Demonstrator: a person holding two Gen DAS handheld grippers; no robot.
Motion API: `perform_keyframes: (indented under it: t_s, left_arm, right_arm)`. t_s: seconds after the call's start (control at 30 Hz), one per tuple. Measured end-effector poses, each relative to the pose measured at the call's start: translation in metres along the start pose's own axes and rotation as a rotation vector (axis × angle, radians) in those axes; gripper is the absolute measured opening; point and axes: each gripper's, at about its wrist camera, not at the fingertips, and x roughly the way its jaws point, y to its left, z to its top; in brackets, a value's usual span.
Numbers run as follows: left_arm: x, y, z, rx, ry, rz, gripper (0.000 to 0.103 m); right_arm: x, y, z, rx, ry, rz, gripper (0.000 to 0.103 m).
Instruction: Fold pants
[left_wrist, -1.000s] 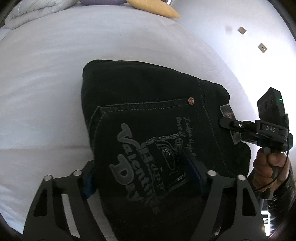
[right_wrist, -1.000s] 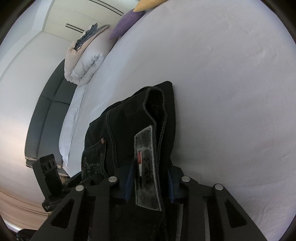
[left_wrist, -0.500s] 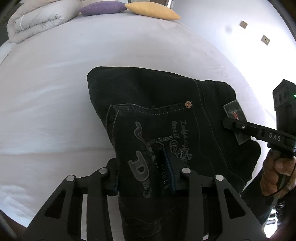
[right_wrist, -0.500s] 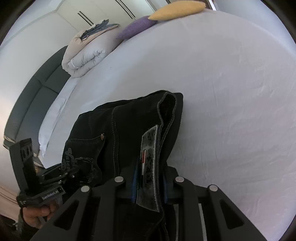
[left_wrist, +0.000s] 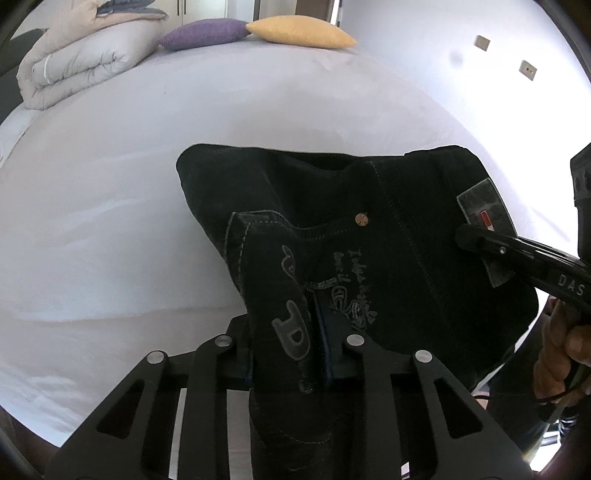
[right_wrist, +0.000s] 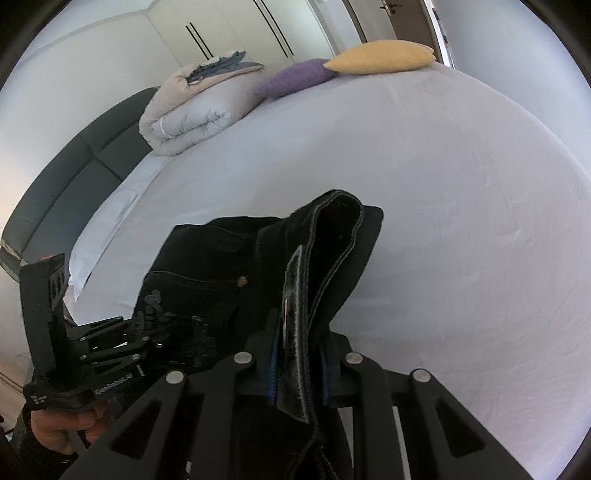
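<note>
Both hand-held grippers are clamping the black pants (left_wrist: 369, 229) at the waist end.
The left hand-held gripper (left_wrist: 288, 354) is pinching the printed pocket and the right hand-held gripper (right_wrist: 299, 354) the label, jaws having just been closing (cloth between them), raising the lower-centre edge off the bed (left_wrist: 110, 184) for folding.

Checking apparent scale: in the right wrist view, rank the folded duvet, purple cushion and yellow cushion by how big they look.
1. Folded duvet, clearly largest.
2. Purple cushion and yellow cushion: look alike; unranked.
</note>
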Motion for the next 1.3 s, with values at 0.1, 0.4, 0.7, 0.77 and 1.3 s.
perform_keyframes:
  t_s: [0.1, 0.4, 0.7, 0.77, 1.3]
  left_arm:
    - [-0.005, -0.003, 0.006, 0.009, -0.014, 0.001, 0.022]
    - [-0.008, -0.020, 0.065, 0.084, -0.088, 0.017, 0.022]
    - [0.058, -0.035, 0.140, 0.135, -0.070, 0.009, 0.022]
    - [0.079, -0.034, 0.145, 0.124, -0.053, 0.002, 0.022]
    - [0.107, -0.007, 0.118, 0.025, -0.105, -0.061, 0.061]
  right_arm:
    - [-0.008, 0.005, 0.006, -0.011, -0.015, 0.010, 0.018]
    - [-0.025, 0.000, 0.063, -0.051, -0.091, 0.005, 0.018]
    - [0.022, -0.080, 0.127, 0.062, -0.071, 0.023, 0.018]
    - [0.039, -0.093, 0.135, 0.068, -0.056, 0.015, 0.018]
    - [0.067, -0.166, 0.122, 0.262, -0.061, 0.002, 0.062]
